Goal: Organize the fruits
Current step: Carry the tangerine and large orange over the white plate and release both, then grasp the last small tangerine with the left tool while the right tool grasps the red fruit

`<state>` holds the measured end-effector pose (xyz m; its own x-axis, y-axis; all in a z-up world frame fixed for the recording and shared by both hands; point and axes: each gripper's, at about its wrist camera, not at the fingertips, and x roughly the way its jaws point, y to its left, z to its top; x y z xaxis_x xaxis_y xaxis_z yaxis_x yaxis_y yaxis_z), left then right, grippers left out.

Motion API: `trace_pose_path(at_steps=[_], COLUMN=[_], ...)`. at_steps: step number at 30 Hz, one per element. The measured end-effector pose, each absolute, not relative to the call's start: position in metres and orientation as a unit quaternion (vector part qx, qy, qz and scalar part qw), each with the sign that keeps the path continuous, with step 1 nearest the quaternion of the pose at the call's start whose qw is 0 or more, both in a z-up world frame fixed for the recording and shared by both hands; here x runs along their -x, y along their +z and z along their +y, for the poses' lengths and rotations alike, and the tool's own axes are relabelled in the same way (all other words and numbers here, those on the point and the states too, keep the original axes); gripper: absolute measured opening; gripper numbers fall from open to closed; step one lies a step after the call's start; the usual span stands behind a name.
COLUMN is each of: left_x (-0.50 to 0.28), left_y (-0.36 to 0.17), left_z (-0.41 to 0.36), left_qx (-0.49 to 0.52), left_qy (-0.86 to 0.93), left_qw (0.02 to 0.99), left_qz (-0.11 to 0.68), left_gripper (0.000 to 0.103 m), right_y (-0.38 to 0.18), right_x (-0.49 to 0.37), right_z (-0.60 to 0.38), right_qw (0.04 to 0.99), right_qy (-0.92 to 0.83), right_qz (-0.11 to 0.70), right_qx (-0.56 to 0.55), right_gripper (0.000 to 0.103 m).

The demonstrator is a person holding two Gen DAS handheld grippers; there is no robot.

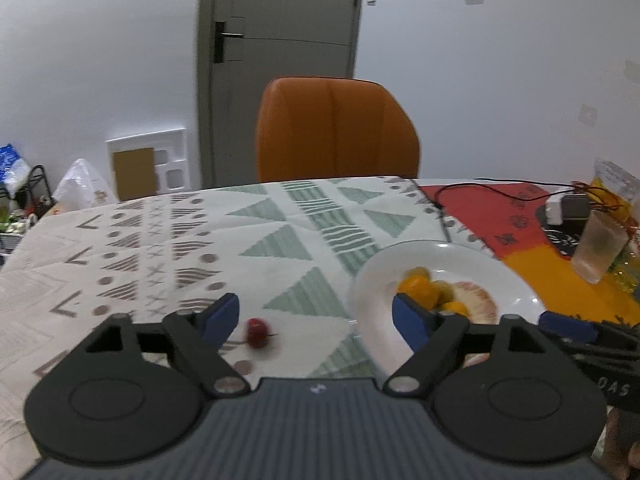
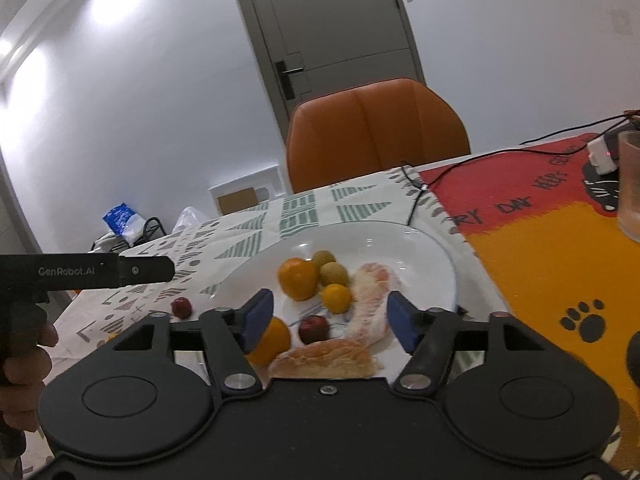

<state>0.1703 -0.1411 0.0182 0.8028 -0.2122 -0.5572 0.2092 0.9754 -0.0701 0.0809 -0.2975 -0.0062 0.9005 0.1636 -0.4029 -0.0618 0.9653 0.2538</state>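
A white plate (image 2: pixel 424 248) holds oranges (image 2: pixel 298 278), two green fruits (image 2: pixel 334 273), a red fruit (image 2: pixel 314 328) and pale pomelo pieces (image 2: pixel 370 292). My right gripper (image 2: pixel 328 316) is open and empty, hovering just over the plate's near side. A small red fruit (image 1: pixel 257 332) lies on the patterned cloth left of the plate (image 1: pixel 376 280); it also shows in the right wrist view (image 2: pixel 182 307). My left gripper (image 1: pixel 316 316) is open and empty, with that red fruit just inside its left finger (image 1: pixel 220 316).
An orange chair (image 1: pixel 336 132) stands at the table's far edge. A frosted glass (image 1: pixel 598 248), a white adapter (image 1: pixel 566 206) and black cables (image 1: pixel 500 186) sit on the red and orange mat (image 1: pixel 560 280) to the right. Bags and a rack (image 1: pixel 36 192) stand at the far left.
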Motion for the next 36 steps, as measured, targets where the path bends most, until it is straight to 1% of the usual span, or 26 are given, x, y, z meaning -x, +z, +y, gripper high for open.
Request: trace_pose_path(at_steps=[1, 3, 4, 6, 10, 16, 25, 36], left_x=[-0.169, -0.167, -0.166, -0.165, -0.16, -0.154, -0.151, -0.158], left_y=[0.018, 0.016, 0.015, 0.014, 0.013, 0.011, -0.001, -0.022], left_z=[-0.136, -0.125, -0.12, -0.11, -0.094, -0.075, -0.057, -0.055], left_qx=[0.002, 0.002, 0.004, 0.01, 0.016, 0.02, 0.033, 0.039], left_qy=[-0.107, -0.095, -0.089, -0.079, -0.063, -0.047, -0.04, -0.054], left_qw=[0.95, 0.95, 0.95, 0.949, 0.95, 0.951, 0.946, 0.939], left_qz=[0.294, 0.297, 0.299, 0.304, 0.305, 0.306, 0.319, 0.336], left_gripper=[0.084, 0.085, 0.085, 0.085, 0.087, 0.09, 0.09, 0.088], right_y=[-0.006, -0.005, -0.004, -0.003, -0.002, -0.002, 0.0, 0.0], right_x=[-0.081, -0.081, -0.081, -0.081, -0.085, -0.089, -0.091, -0.097], right_z=[-0.295, -0.291, -0.289, -0.286, -0.278, -0.265, -0.246, -0.226], right_qw=[0.967, 0.967, 0.968, 0.969, 0.967, 0.966, 0.962, 0.96], right_qy=[0.062, 0.07, 0.07, 0.068, 0.074, 0.079, 0.107, 0.117], right_qz=[0.215, 0.212, 0.21, 0.207, 0.209, 0.216, 0.228, 0.237], right_qx=[-0.119, -0.122, -0.121, -0.12, -0.122, -0.116, -0.107, -0.087], right_gripper=[0.072, 0.084, 0.087, 0.096, 0.103, 0.103, 0.103, 0.103])
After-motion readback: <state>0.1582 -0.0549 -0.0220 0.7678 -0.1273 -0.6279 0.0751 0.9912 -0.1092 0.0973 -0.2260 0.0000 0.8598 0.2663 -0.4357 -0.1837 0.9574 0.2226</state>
